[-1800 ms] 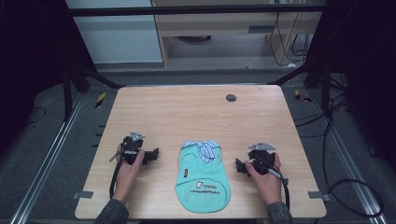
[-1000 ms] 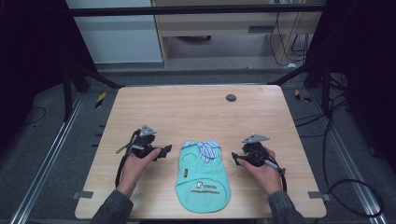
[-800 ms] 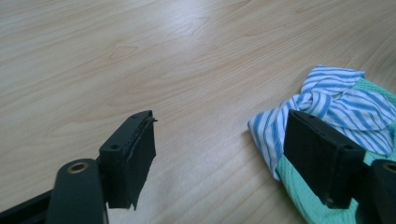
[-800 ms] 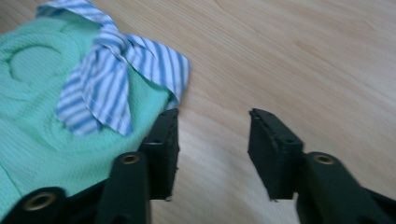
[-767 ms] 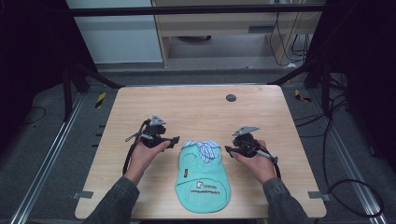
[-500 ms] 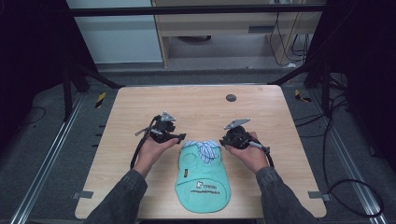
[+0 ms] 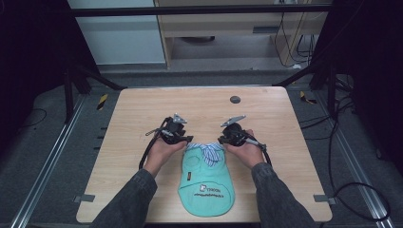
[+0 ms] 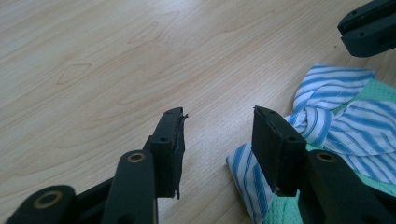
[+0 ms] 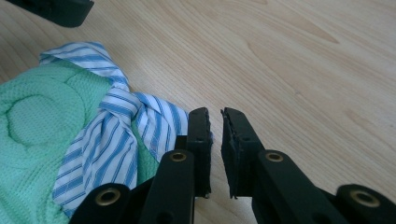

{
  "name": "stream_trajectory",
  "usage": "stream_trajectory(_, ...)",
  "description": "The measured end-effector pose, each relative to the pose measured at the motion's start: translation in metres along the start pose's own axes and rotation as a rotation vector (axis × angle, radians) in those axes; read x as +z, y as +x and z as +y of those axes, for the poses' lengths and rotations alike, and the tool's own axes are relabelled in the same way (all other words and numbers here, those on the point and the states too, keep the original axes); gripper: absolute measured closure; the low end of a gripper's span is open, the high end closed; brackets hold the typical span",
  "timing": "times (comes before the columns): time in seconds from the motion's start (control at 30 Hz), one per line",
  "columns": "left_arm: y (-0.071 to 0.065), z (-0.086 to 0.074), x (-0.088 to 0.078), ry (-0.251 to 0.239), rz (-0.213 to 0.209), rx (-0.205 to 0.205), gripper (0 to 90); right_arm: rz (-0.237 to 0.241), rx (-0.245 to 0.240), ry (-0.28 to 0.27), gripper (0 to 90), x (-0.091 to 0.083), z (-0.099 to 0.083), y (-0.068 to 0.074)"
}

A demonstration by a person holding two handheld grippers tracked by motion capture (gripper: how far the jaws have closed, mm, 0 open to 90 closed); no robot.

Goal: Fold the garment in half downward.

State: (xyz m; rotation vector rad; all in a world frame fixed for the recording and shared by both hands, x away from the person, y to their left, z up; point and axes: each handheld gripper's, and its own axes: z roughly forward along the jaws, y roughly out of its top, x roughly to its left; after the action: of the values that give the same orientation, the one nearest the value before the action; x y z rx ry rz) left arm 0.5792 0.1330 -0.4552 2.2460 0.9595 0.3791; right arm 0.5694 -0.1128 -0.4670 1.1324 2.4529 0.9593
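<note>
While a mint-green bib [image 7: 206, 183] lies flat on the wooden surface [image 7: 133, 114], the left gripper [image 8: 217, 128], just closing, gapes beside its striped collar [image 8: 336, 116]. The right gripper [image 9: 215, 122], nearly clenched, seemingly grips nothing.

The light wooden table with visible grain [image 7: 142, 109] carries my work; its top is rectangular with rounded corners. Lying flat on it between my two tools is a mint-green waffle-knit bib with a blue-and-white striped collar [image 7: 207, 183], collar end just beside my jaw tips, rounded end back toward me. A printed label marks the bib's lower part. A small dark round disc [image 7: 235, 99] sits in the tabletop well beyond my tools, near the far edge.
</note>
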Motion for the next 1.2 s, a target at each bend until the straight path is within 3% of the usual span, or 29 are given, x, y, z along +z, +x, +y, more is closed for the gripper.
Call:
stream_trajectory(0.3, 0.002, -0.008, 0.011, 0.035, 0.01, -0.006, 50.1, 0.01, 0.018, 0.018, 74.0, 0.013, -0.001, 0.001)
stream_trajectory(0.4, 0.004, -0.015, 0.016, 0.048, -0.001, -0.026, 47.9, 0.019, 0.014, 0.023, 71.5, 0.017, -0.003, 0.003)
stream_trajectory(0.83, 0.001, -0.019, 0.023, 0.075, -0.041, -0.033, 41.0, 0.029, 0.047, 0.04, 62.9, 0.02, -0.011, 0.005)
stream_trajectory(0.97, 0.001, -0.02, 0.023, 0.075, -0.058, -0.035, 43.7, 0.027, 0.036, 0.034, 62.8, 0.02, -0.012, 0.006)
stream_trajectory(1.07, -0.002, -0.019, 0.023, 0.08, -0.094, -0.016, 57.9, 0.041, 0.01, 0.047, 70.6, 0.019, -0.012, 0.008)
stream_trajectory(1.2, -0.007, -0.019, 0.023, 0.078, -0.123, -0.007, 76.7, 0.065, 0.01, 0.053, 81.8, 0.018, -0.013, 0.01)
